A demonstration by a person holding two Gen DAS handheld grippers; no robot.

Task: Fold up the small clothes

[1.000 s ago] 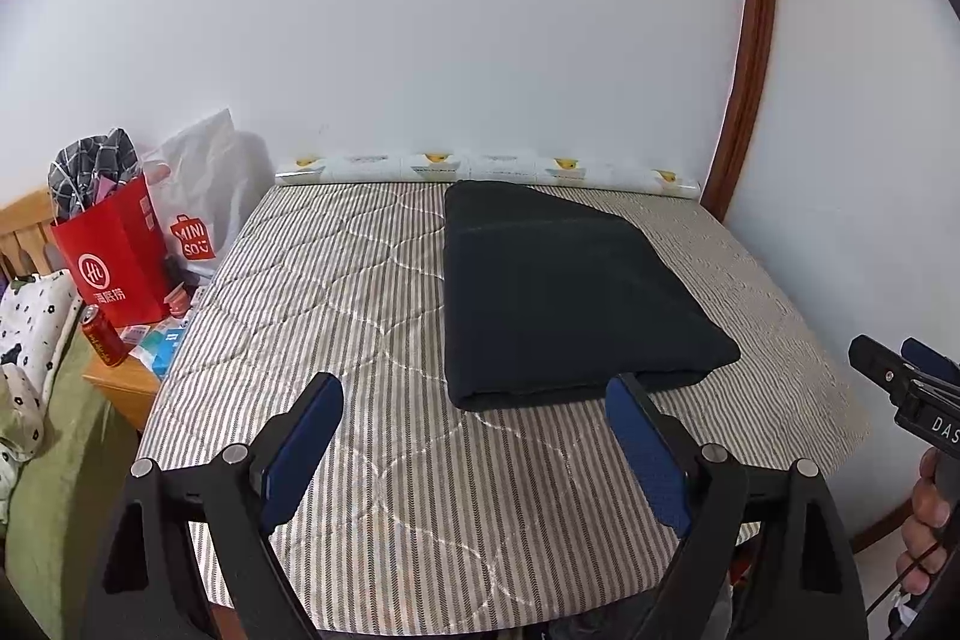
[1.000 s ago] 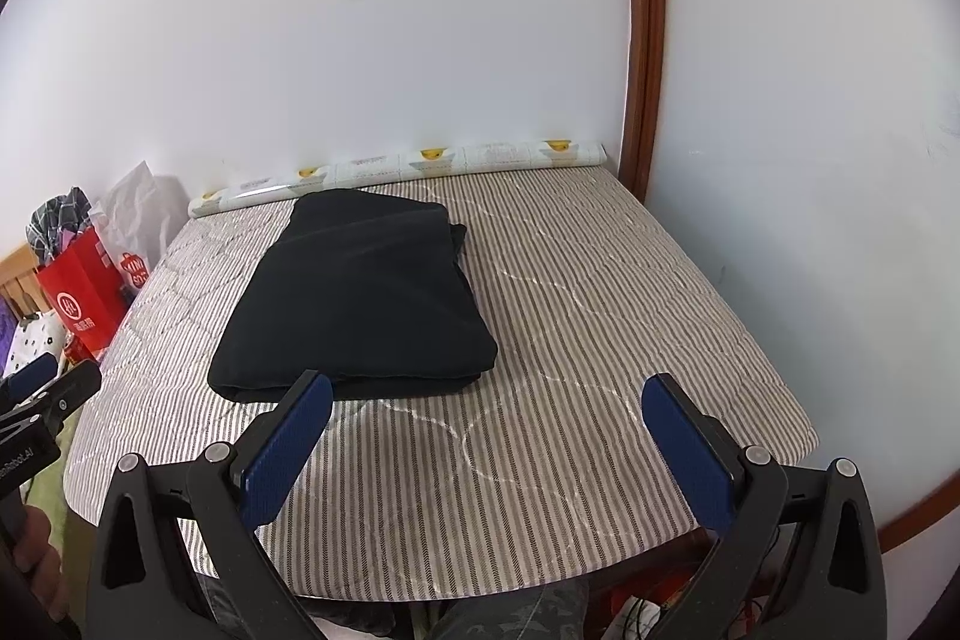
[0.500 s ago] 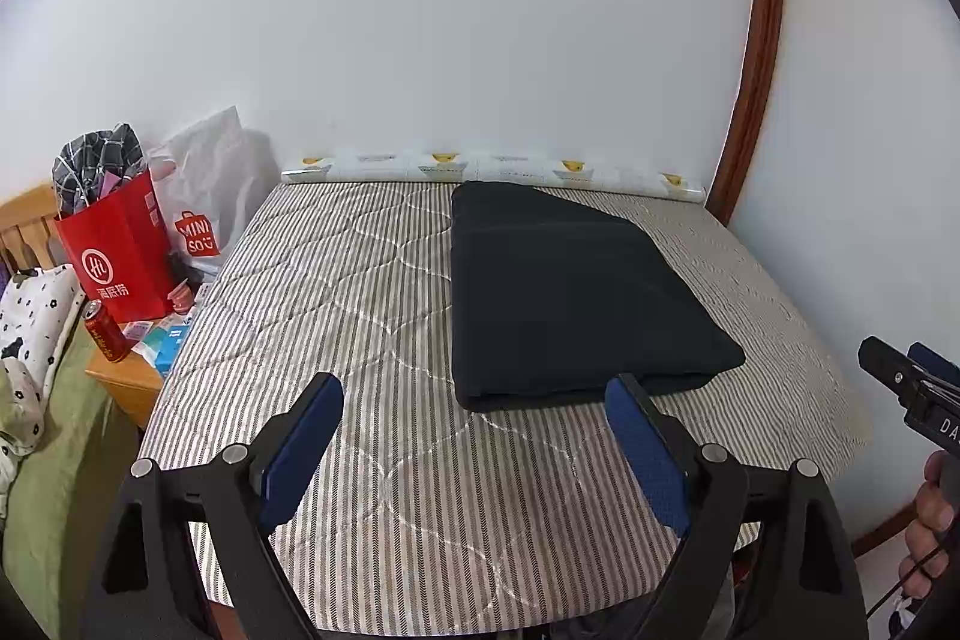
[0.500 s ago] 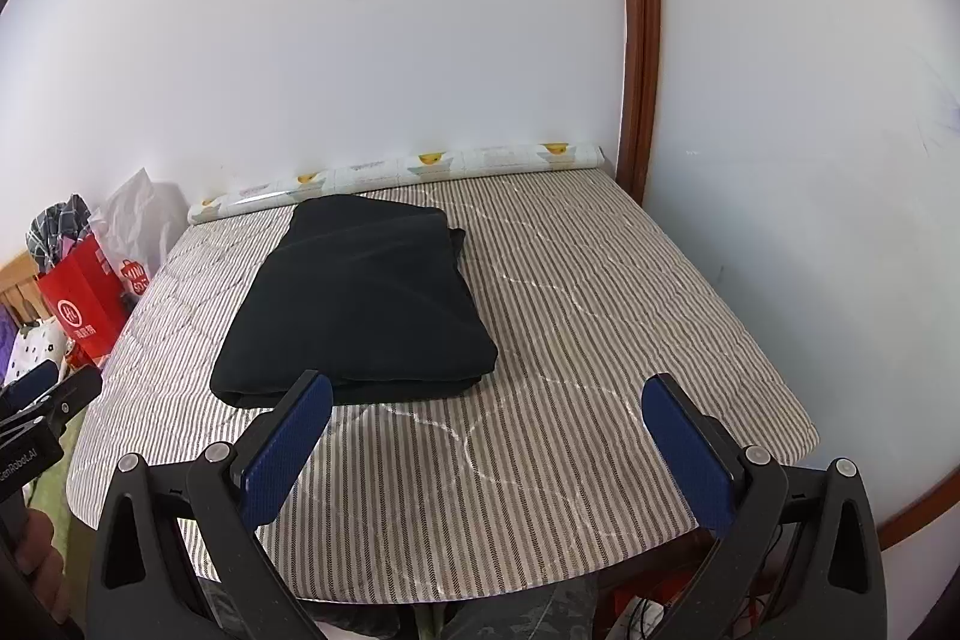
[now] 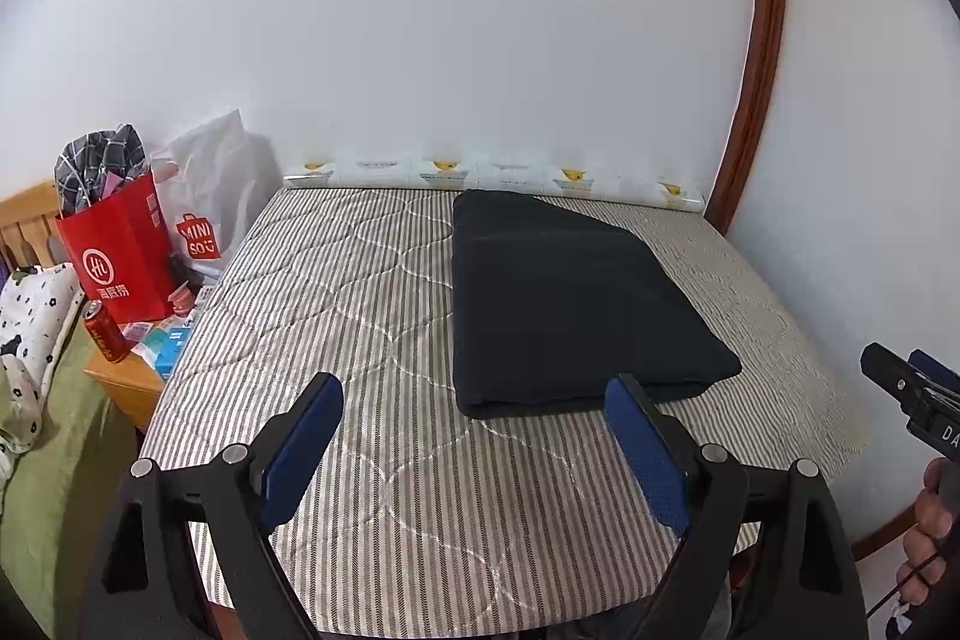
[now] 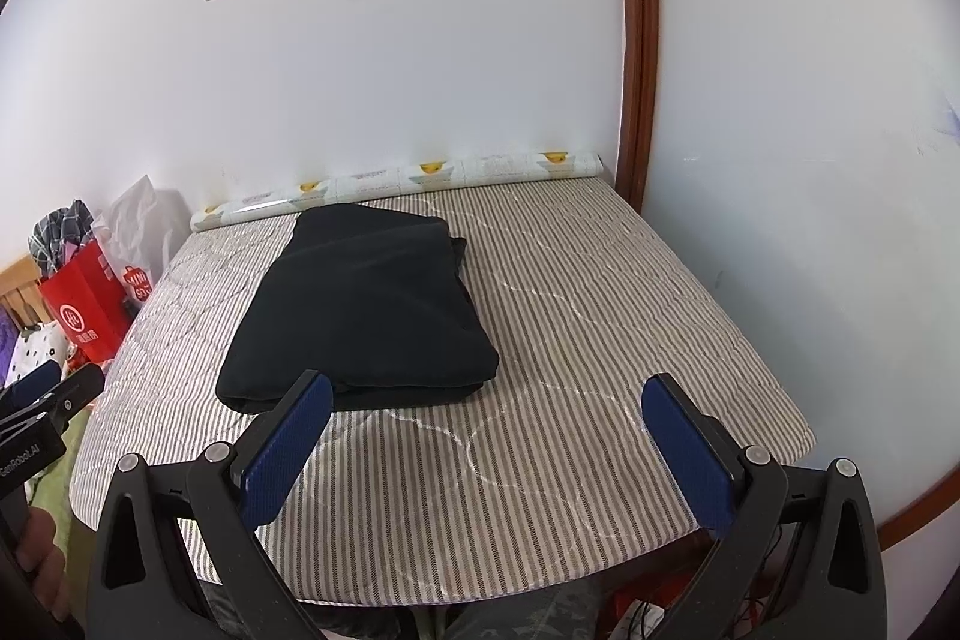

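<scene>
Left wrist view is showing the left gripper [image 5: 474, 436] gaping wide, gripping nothing; the right gripper [image 6: 489, 436] is likewise spread empty, the folded black garment [image 5: 570, 298] lying on the striped mattress [image 5: 336, 292] beyond both

Both wrist cams sit at the bed's [image 5: 372, 292] near edge, looking across toward the wall, sharing the dark folded garment [image 6: 360, 316].
</scene>
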